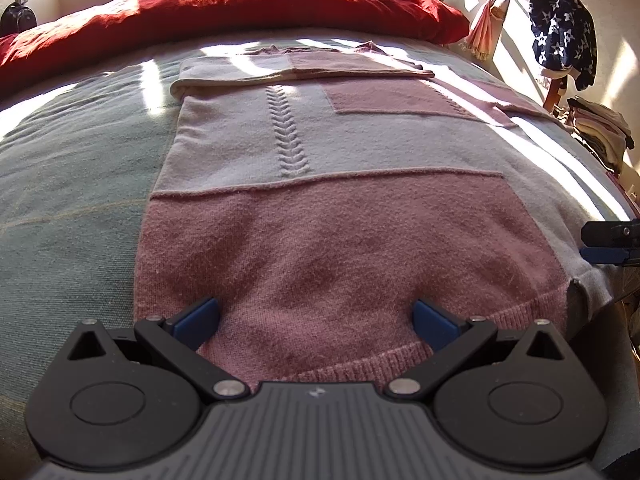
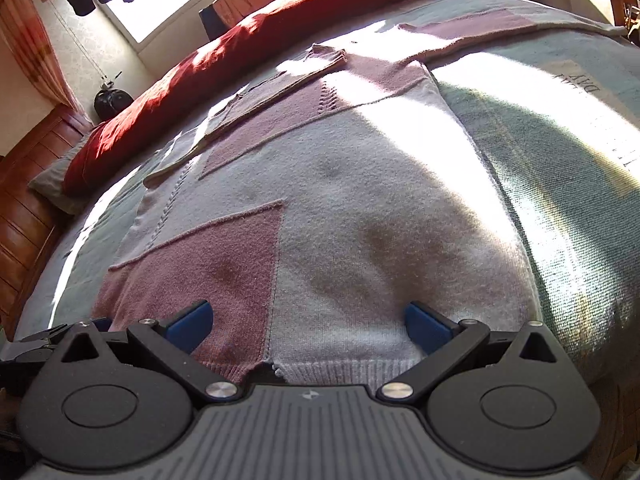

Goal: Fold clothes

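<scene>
A pink and pale grey patchwork knit sweater (image 1: 320, 168) lies flat on the bed, hem nearest me, with one sleeve folded across its top. It also shows in the right wrist view (image 2: 360, 208). My left gripper (image 1: 316, 320) is open over the pink hem area, its blue pads apart. My right gripper (image 2: 306, 326) is open over the hem where pink meets grey. The right gripper also shows at the right edge of the left wrist view (image 1: 612, 242). Neither holds anything.
The sweater rests on a pale green bedspread (image 1: 68, 184). A red duvet (image 1: 240, 8) lies across the far end. A wooden bed frame (image 2: 24, 200) is at left. A stack of folded clothes (image 1: 600, 132) and a star-print garment (image 1: 564, 32) stand at right.
</scene>
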Tool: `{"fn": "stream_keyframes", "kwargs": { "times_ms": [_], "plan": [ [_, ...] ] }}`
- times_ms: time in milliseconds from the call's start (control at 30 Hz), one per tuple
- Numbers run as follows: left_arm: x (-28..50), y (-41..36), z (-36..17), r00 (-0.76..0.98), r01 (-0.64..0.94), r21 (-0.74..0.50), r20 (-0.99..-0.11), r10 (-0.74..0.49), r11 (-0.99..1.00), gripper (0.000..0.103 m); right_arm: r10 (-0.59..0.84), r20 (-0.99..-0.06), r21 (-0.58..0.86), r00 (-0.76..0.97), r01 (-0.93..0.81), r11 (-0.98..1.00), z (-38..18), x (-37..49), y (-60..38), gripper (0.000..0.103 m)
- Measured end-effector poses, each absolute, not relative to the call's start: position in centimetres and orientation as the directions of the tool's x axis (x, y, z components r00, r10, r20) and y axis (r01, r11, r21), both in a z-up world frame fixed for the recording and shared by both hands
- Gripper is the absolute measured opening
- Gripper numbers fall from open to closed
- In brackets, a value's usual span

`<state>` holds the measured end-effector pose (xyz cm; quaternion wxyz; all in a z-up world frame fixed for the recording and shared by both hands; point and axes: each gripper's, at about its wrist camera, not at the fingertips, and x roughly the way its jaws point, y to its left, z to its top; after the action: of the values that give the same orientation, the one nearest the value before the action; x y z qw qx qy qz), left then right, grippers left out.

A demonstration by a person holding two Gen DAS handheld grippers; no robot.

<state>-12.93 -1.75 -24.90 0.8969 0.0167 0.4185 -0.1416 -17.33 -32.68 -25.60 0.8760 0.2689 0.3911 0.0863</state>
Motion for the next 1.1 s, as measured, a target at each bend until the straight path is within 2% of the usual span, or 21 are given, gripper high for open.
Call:
{"fn": "stream_keyframes", "kwargs": {
  "times_ms": [133, 300, 400, 500, 633, 767, 900, 1100],
  "plan": [
    [-12.9, -1.8, -24.9, 0.611, 0.266, -0.087, -0.755, -0.238, 0.960, 0.102, 0.410, -0.586, 0.636, 0.699, 0.084, 0.767, -25.9, -17.4, -34.2, 0.103],
    [-12.9, -2.1, -24.2, 0.611, 0.277, -0.080, -0.755, -0.240, 0.958, 0.102, 0.439, -0.547, 0.691, 0.713, 0.089, 0.717, -26.2, -17.5, -35.1, 0.103],
    [-14.3, -3.4, -22.2, 0.638, 0.388, -0.109, -0.685, -0.352, 0.915, 0.102, 0.446, -0.537, 0.705, 0.716, 0.091, 0.703, -26.1, -17.5, -35.2, 0.103],
    [-15.2, -6.2, -21.0, 0.586, 0.539, -0.114, -0.662, -0.468, 0.835, 0.102, 0.462, -0.511, 0.737, 0.725, 0.092, 0.669, -25.8, -17.5, -35.4, 0.103],
    [-15.0, -9.5, -21.1, 0.424, 0.645, -0.299, -0.626, -0.654, 0.704, 0.102, 0.503, -0.456, 0.754, 0.734, 0.018, 0.657, -24.0, -16.9, -34.6, 0.103],
    [-15.2, -10.8, -20.3, 0.297, 0.696, -0.457, -0.520, -0.801, 0.554, 0.102, 0.508, -0.426, 0.726, 0.748, -0.052, 0.685, -21.9, -16.7, -33.7, 0.103],
    [-15.9, -11.6, -20.1, 0.200, 0.729, -0.514, -0.473, -0.858, 0.453, 0.102, 0.524, -0.393, 0.733, 0.756, -0.087, 0.675, -20.9, -16.4, -33.7, 0.103],
    [-15.8, -11.3, -20.0, 0.217, 0.718, -0.519, -0.466, -0.858, 0.464, 0.102, 0.533, -0.368, 0.748, 0.762, -0.098, 0.656, -20.3, -16.3, -33.9, 0.103]
  ]
}}
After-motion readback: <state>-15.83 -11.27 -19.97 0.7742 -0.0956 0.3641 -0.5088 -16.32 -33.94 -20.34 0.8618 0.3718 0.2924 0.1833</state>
